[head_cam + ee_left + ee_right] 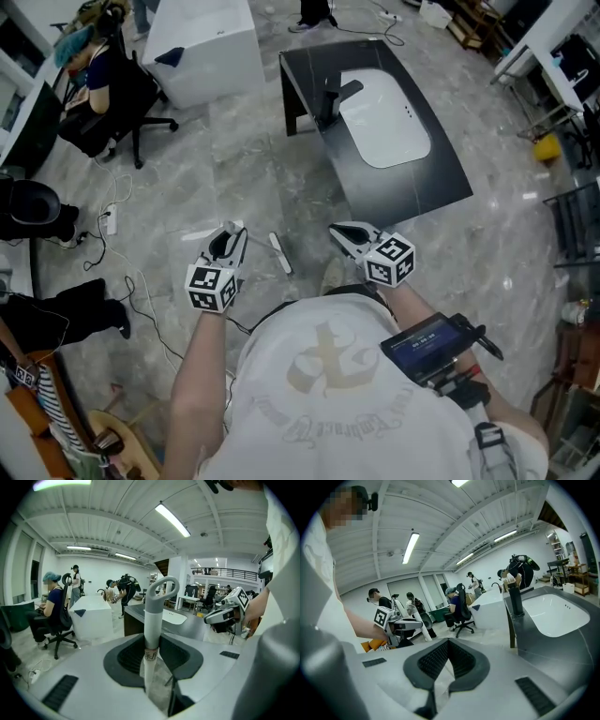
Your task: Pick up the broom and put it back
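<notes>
**Head view:** left gripper [228, 242] and right gripper [342, 234] are held out over the grey floor, short of the near edge of the dark sink counter [431, 187]. The broom is not clearly made out here.

**Left gripper view:** the jaws are clamped on the broom [151, 620] handle, which stands upright with its hanging loop on top.

**Right gripper view:** the jaws are together with nothing between them.

**Step, as I judge it:** the pick-up is done and the carry is in hand.

**Next:** the broom needs to reach its storage place and be stood steady before the clamp lets go.
</notes>
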Demonstrator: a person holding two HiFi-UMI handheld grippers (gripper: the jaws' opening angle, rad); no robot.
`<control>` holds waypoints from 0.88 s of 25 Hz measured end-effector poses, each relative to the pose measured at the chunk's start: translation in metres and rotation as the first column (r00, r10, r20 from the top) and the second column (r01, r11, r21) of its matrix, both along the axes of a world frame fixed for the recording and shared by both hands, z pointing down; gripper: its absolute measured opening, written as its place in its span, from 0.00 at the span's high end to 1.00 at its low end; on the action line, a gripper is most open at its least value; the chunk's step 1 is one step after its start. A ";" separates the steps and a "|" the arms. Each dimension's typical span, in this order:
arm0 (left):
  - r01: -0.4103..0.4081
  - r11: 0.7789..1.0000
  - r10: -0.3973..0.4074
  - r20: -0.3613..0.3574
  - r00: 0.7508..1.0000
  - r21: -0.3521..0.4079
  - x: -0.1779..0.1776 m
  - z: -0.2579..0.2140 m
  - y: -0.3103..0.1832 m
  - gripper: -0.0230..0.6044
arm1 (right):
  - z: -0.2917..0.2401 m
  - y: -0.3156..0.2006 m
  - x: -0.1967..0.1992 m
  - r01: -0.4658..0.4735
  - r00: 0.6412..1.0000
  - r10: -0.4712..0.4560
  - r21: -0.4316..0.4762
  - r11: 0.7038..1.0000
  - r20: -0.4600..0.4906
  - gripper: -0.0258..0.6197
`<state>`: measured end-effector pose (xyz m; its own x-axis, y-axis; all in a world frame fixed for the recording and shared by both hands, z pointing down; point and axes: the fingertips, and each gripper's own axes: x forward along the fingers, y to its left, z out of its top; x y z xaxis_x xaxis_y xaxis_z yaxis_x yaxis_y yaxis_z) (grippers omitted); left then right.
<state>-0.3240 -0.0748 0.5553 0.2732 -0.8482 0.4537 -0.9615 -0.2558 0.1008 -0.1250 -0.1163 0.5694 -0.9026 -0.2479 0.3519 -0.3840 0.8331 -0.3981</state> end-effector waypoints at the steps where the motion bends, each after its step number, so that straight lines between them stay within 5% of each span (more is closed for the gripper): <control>1: 0.008 1.000 -0.008 0.001 1.000 0.006 -0.002 0.000 0.011 0.79 | 0.001 0.007 -0.002 0.006 1.000 -0.006 0.003 1.000 0.001 0.93; 11: 0.100 0.993 -0.101 0.003 0.995 0.059 -0.031 -0.015 0.099 0.79 | 0.000 0.068 -0.028 0.068 0.998 -0.068 0.021 0.997 0.002 0.93; 22: 0.103 0.989 -0.106 0.019 0.994 0.103 -0.041 -0.026 0.159 0.79 | -0.013 0.113 -0.045 0.102 0.995 -0.102 0.046 0.994 -0.009 0.93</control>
<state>-0.3647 0.0845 0.5294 0.1707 -0.9135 0.3694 -0.9853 -0.1616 0.0558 -0.1699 -0.0032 0.5567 -0.9216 -0.1708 0.3485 -0.2987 0.8855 -0.3560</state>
